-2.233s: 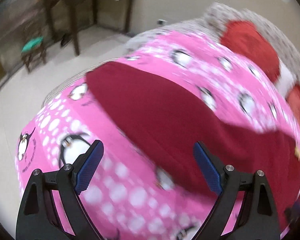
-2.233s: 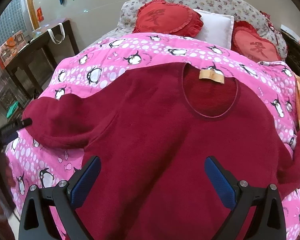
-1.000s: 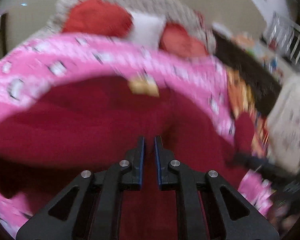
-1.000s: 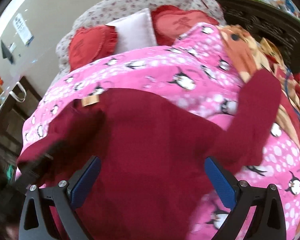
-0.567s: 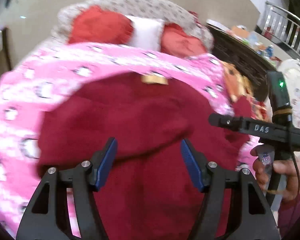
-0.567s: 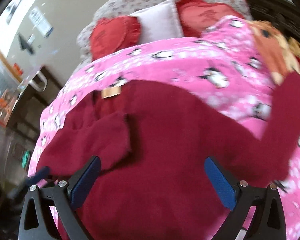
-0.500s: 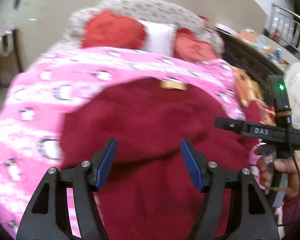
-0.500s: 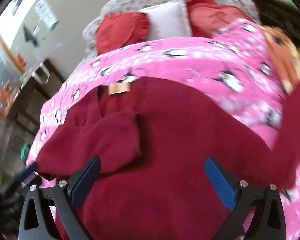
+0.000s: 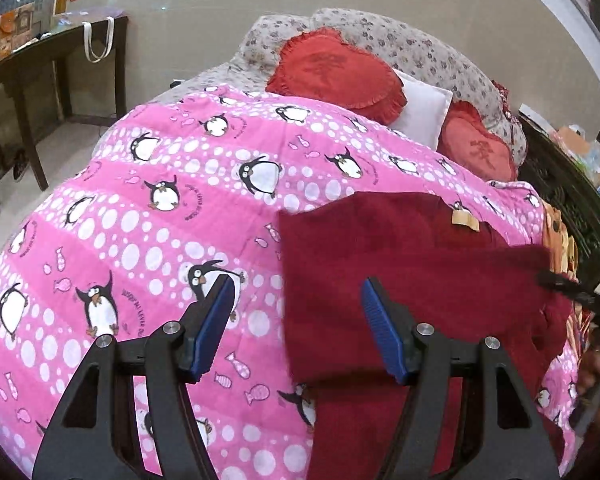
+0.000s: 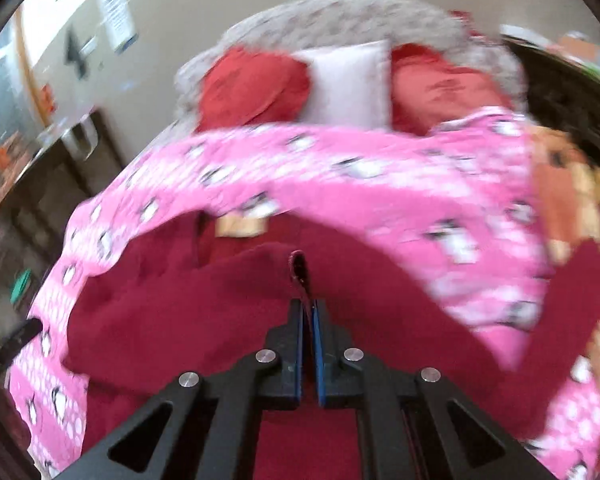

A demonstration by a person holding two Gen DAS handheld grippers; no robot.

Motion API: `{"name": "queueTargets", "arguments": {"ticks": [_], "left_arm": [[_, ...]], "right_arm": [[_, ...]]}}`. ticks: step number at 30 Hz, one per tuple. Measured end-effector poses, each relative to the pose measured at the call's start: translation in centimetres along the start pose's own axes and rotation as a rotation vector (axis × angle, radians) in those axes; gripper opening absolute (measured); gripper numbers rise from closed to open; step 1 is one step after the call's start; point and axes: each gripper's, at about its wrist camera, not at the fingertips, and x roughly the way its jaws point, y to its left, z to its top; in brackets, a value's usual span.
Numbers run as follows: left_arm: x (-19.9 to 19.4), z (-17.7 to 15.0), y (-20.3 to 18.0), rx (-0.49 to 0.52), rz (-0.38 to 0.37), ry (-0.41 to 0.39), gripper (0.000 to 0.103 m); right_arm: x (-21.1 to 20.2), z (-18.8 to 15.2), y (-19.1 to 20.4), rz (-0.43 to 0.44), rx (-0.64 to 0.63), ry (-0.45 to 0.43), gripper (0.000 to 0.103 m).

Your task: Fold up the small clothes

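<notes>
A dark red sweater (image 9: 400, 272) with a tan neck label (image 9: 465, 221) lies on a pink penguin-print duvet (image 9: 160, 208). Its left sleeve is folded across the body. My left gripper (image 9: 296, 304) is open and empty, held above the sweater's left edge. My right gripper (image 10: 308, 312) is shut on a fold of the red sweater (image 10: 204, 304), a pinch of cloth (image 10: 299, 268) sticking up between the pads. The right gripper also shows at the far right of the left wrist view (image 9: 568, 292). The right wrist view is blurred.
Two red heart cushions (image 9: 332, 68) and a white pillow (image 9: 420, 112) lie at the bed's head. A dark wooden table (image 9: 40, 56) stands on the left across the floor. An orange printed cloth (image 9: 556, 232) and dark carved furniture (image 9: 572, 200) flank the bed's right side.
The left gripper shut on the left sleeve, carried it across the sweater, opened and drew back left. The right gripper, open before, has now shut on the sweater.
</notes>
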Motion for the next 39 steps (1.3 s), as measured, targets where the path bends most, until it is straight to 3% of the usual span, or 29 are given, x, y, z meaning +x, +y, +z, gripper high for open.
{"name": "queueTargets", "arguments": {"ticks": [3,5,6,8,11,15,21,28,34,39], "left_arm": [[1.0,0.1,-1.1,0.02,0.005,0.002,0.066],[2.1,0.0,-2.1,0.041,0.008,0.024,0.066],[2.5,0.0,-2.7,0.051,0.003,0.032,0.066],[3.0,-0.1,-3.9,0.086,0.005,0.03,0.066],[4.2,-0.2,-4.9,0.14,0.038,0.039,0.066],[7.4,-0.4,-5.7,0.19,0.113,0.097,0.066],[11.5,-0.7,-4.7,0.153,0.144,0.175,0.068],[11.5,-0.4,-5.1,0.155,0.156,0.172,0.068],[10.1,-0.3,-5.9,0.172,0.15,0.156,0.068],[8.1,-0.1,-6.8,0.187,0.142,0.123,0.068]], "right_arm": [[0.0,-0.6,-3.5,-0.08,0.045,0.026,0.004],[1.7,-1.4,-4.7,-0.099,0.059,0.095,0.005],[2.7,-1.8,-5.4,-0.138,0.061,0.155,0.01],[2.3,-2.1,-6.1,-0.162,0.078,0.146,0.023],[0.0,-2.2,-5.8,-0.113,0.096,0.075,0.027],[0.9,-2.1,-3.3,-0.037,0.013,0.109,0.027],[5.3,-2.1,-2.8,-0.077,0.011,0.144,0.027],[4.4,-1.3,-2.5,-0.088,-0.025,0.155,0.032],[2.2,-2.9,-1.8,-0.055,-0.013,0.132,0.033],[4.0,-3.9,-2.3,-0.1,-0.002,0.174,0.036]]}}
